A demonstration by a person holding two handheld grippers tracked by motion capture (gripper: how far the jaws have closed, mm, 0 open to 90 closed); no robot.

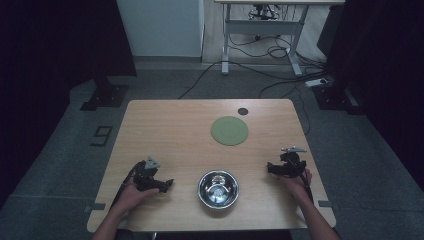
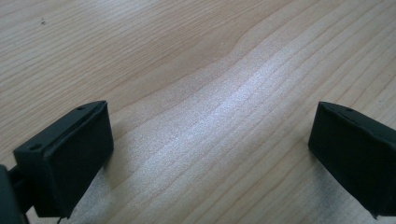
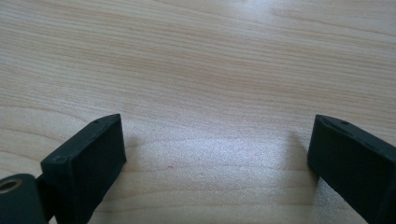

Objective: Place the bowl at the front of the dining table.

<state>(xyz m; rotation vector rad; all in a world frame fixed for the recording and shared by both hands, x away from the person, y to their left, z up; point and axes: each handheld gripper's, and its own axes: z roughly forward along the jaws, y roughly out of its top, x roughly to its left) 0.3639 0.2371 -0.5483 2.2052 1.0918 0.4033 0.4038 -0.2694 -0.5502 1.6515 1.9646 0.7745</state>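
Down near the front edge of the wooden table (image 1: 165, 125) sits a steel bowl (image 1: 218, 188), upright and untouched, between the two grippers and apart from both; beyond it, toward the far edge, lies a flat green disc (image 1: 229, 130), with a small dark round spot (image 1: 243, 111) just past that; the left gripper (image 1: 166, 184) rests low at the bowl's left, jaws spread wide over bare wood; the right gripper (image 1: 270, 167) sits at the bowl's right, its jaws likewise wide apart with nothing between them; a hand holds each.
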